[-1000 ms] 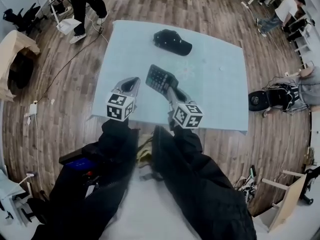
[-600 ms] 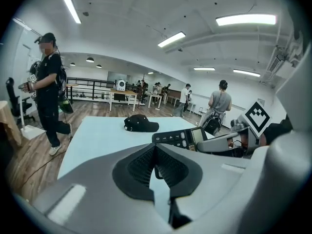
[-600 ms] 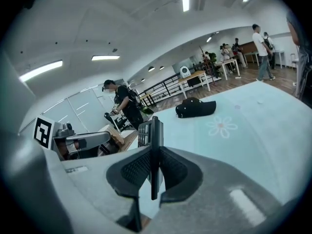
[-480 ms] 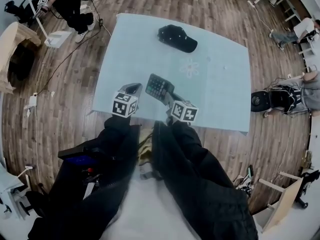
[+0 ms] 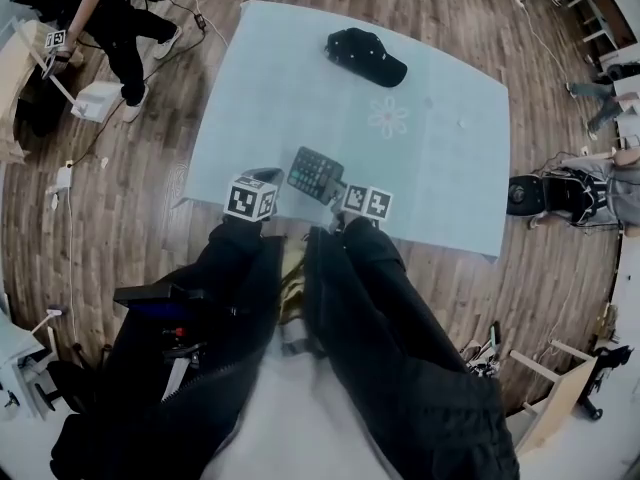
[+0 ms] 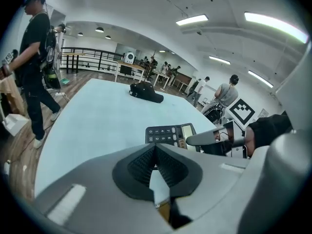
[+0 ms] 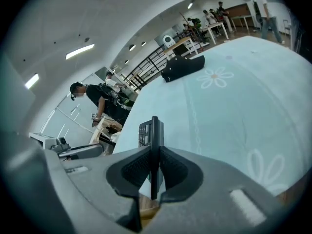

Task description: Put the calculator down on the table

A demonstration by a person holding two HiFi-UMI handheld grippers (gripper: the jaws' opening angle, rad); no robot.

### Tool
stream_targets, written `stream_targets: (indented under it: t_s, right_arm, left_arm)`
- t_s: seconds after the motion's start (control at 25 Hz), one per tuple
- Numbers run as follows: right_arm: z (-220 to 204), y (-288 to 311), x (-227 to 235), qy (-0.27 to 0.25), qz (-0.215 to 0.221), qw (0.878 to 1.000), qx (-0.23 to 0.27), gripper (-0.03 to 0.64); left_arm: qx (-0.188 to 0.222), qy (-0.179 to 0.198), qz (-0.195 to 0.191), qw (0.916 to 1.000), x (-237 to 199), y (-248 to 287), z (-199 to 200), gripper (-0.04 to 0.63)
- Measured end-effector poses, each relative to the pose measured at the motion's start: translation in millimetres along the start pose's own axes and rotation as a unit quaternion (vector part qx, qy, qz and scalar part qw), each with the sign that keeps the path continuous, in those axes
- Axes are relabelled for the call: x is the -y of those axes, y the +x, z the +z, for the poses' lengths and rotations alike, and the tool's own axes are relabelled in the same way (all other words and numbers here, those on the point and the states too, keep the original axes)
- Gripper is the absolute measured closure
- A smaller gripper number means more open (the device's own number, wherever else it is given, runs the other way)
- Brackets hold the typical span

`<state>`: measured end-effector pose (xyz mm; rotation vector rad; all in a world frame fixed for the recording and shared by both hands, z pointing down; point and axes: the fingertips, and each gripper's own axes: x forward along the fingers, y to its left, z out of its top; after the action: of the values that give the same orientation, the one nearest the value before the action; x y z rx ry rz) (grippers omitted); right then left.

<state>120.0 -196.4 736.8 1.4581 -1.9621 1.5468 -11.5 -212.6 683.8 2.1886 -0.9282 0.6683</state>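
The dark calculator (image 5: 316, 173) with a small display hangs low over the near part of the pale blue table (image 5: 440, 158). My right gripper (image 5: 337, 190) is shut on its near end. In the right gripper view the calculator (image 7: 154, 145) stands edge-on between the pads, keys facing left. Whether it touches the table I cannot tell. My left gripper (image 5: 262, 177) is just left of it, shut and holding nothing. In the left gripper view the pads meet at the left gripper (image 6: 155, 148), and the calculator (image 6: 170, 133) shows beyond them with the right gripper's finger (image 6: 214, 137) on it.
A black cap (image 5: 367, 56) lies at the table's far side, also seen as the cap (image 6: 145, 91) and the cap (image 7: 183, 67). A flower print (image 5: 388, 118) marks the cloth. A person (image 5: 115, 18) stands at the far left on the wooden floor.
Both grippers have sunk toward the table's near edge, the right one carrying the calculator down with it. The calculator now sits lower and closer to the cloth.
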Motion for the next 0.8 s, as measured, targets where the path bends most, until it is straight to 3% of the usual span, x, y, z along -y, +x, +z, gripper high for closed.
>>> stream_targets:
  t_s: [0.24,0.44,0.8]
  right_arm:
    - [-27.1,13.6,23.0,0.040,-0.018,0.998,-0.045,0.572]
    - [-38.4,17.9,34.3,0.083,-0.023,0.995,-0.051,0.572]
    - [-42.8,26.5,52.5,0.086,-0.049,0.993,-0.061,0.548]
  left_arm:
    - [-0.011,-0.013,-0.001,0.9998,-0.3,-2.5,-13.8,0.598]
    - [-0.016,-0.026,0.006,0.9995,-6.3,-8.9,-24.3,0.598]
    - [-0.027,-0.038,0.014,0.9988,-9.5,-14.9,-39.2,0.598]
